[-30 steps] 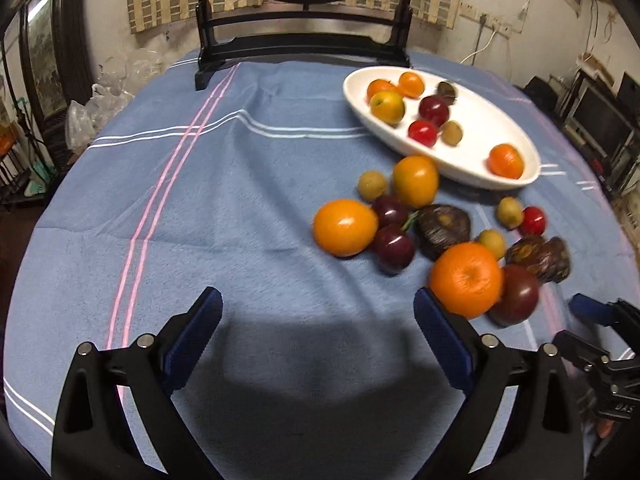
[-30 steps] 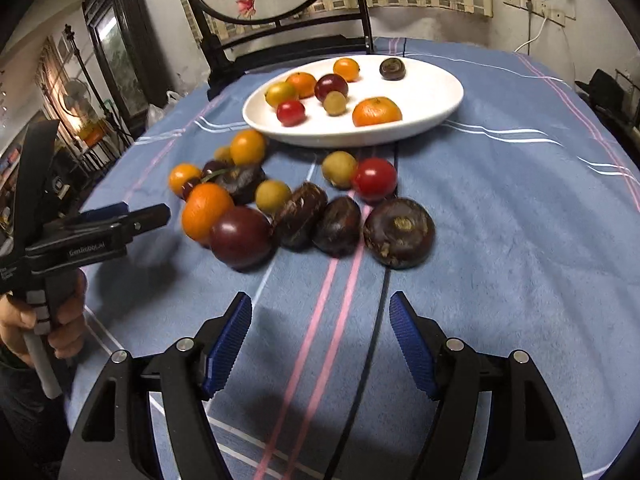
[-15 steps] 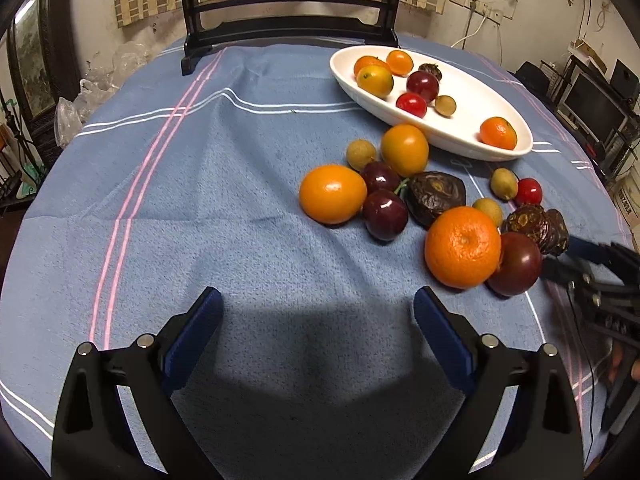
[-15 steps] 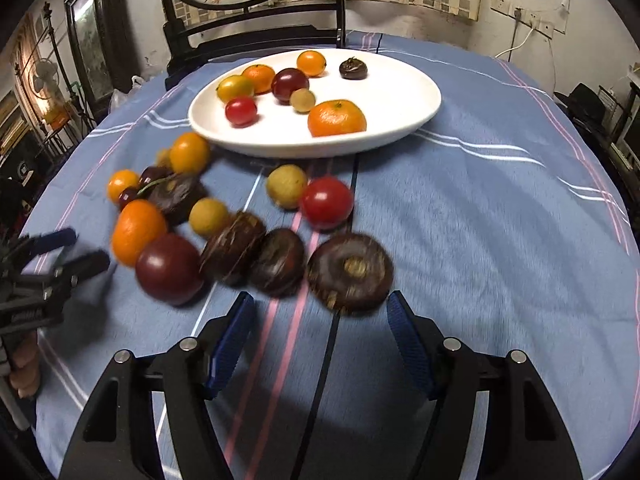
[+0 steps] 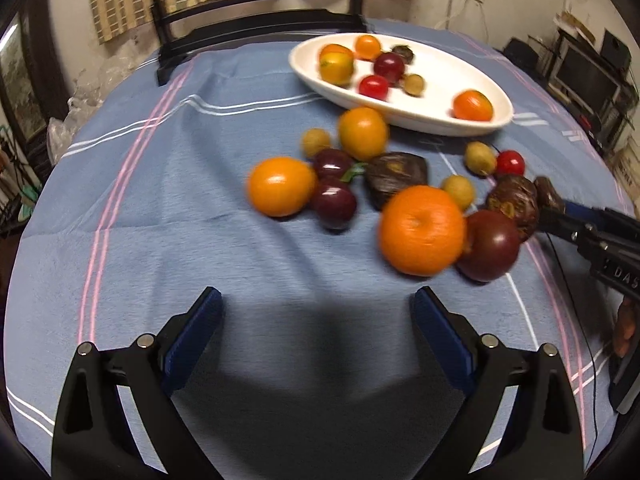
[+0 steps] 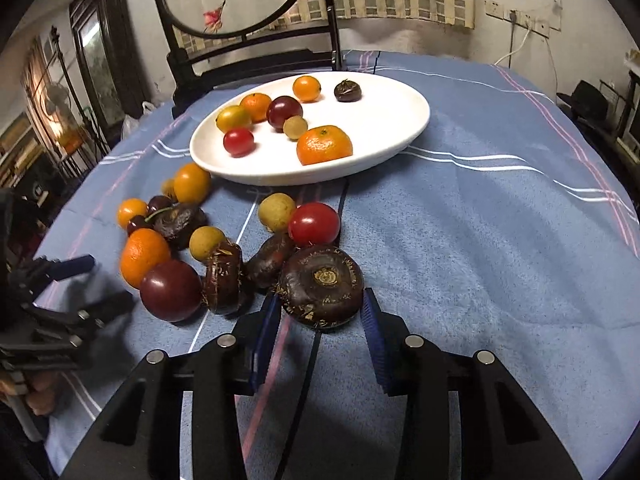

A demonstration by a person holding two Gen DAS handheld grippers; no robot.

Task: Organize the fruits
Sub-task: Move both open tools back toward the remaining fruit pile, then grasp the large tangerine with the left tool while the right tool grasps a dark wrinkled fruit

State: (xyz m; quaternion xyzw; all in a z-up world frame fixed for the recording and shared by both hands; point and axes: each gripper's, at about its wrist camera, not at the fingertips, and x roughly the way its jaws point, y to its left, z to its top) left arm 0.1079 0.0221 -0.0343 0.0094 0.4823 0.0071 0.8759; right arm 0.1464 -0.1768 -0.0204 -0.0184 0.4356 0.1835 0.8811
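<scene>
Loose fruit lies on the blue cloth in front of a white oval plate that holds several small fruits. My right gripper is closing on a dark brown water chestnut at the near right of the pile, its blue pads against the chestnut's two sides. Beside it lie two more dark chestnuts, a dark plum and a red tomato. My left gripper stands open over bare cloth, a little short of a big orange. The plate shows at the back right in the left wrist view.
A dark wooden chair with a round painted panel stands behind the table. Plastic bags lie at the far left edge. Bare cloth stretches to the right of the plate. Dark furniture crowds the room's right side.
My right gripper came forward to the big water chestnut and its jaws narrowed onto it. My left gripper drew nearer to the pile, so the big orange looms larger.
</scene>
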